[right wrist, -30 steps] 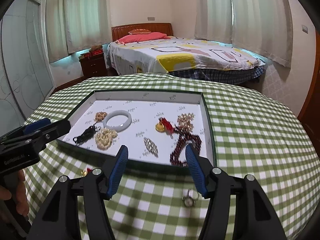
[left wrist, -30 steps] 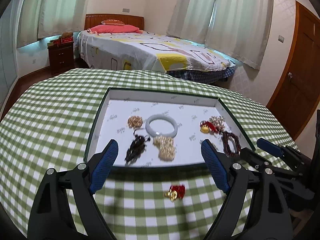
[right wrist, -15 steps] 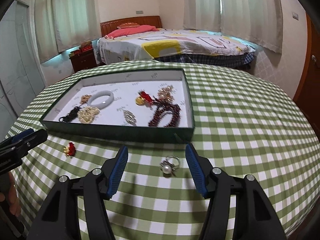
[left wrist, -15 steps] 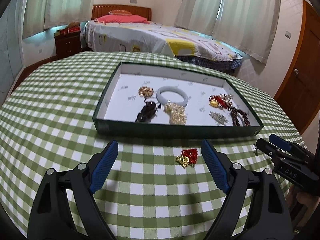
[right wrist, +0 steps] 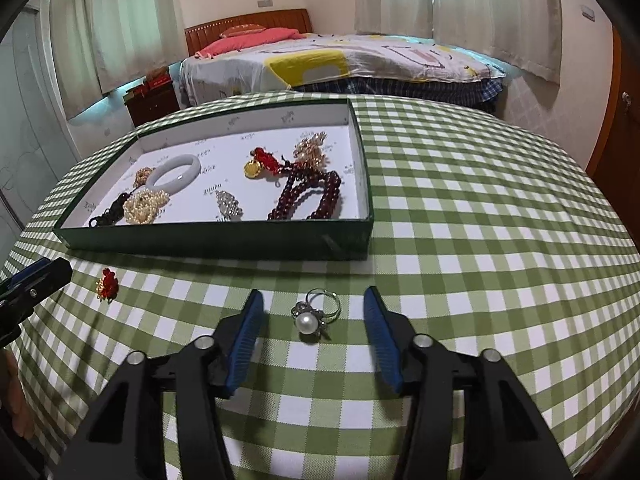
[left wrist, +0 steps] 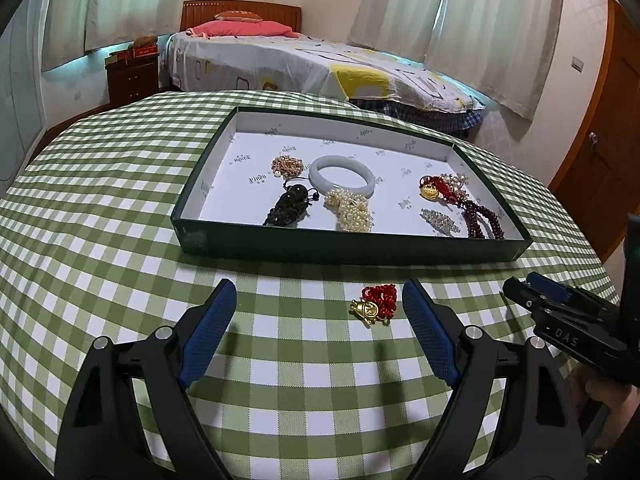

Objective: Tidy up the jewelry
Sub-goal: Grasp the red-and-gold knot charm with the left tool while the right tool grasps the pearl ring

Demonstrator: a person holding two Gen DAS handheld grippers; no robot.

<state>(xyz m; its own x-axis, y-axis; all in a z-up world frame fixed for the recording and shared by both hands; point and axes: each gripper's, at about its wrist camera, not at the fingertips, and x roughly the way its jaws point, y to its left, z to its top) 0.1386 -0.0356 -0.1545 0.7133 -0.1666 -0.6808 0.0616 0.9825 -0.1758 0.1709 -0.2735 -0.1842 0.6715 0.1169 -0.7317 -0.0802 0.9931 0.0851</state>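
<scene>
Since a second ago both grippers have come down and drawn back from the tray toward the near side of the surface, so the two loose pieces now lie right ahead of them instead of under the tray's front wall. The left gripper [left wrist: 316,312] is spread wide with nothing between its blue pads; the red-and-gold charm [left wrist: 375,304] lies on the green checked surface [left wrist: 120,240] just inside its right finger, not touched. The right gripper [right wrist: 314,320] is closing, its jaws narrower than the left's, with the pearl ring [right wrist: 316,314] lying on the cloth between the fingertips; the pads do not yet press on it. In the right wrist view the same charm [right wrist: 107,283] shows to the far left, near the tip of the left gripper.

The dark green tray [left wrist: 348,246] sits beyond both pieces. On its white lining lie a pale jade bangle [left wrist: 342,174], a cluster of pearls [left wrist: 350,210] touching the bangle's near edge, a dark beaded piece [left wrist: 290,206], a small rose-gold cluster [left wrist: 286,165], a rhinestone clip [left wrist: 438,220], a dark red bead strand [left wrist: 482,222] and a gold coin with red cord [left wrist: 434,190]. A bed [left wrist: 320,64] stands behind the surface.
</scene>
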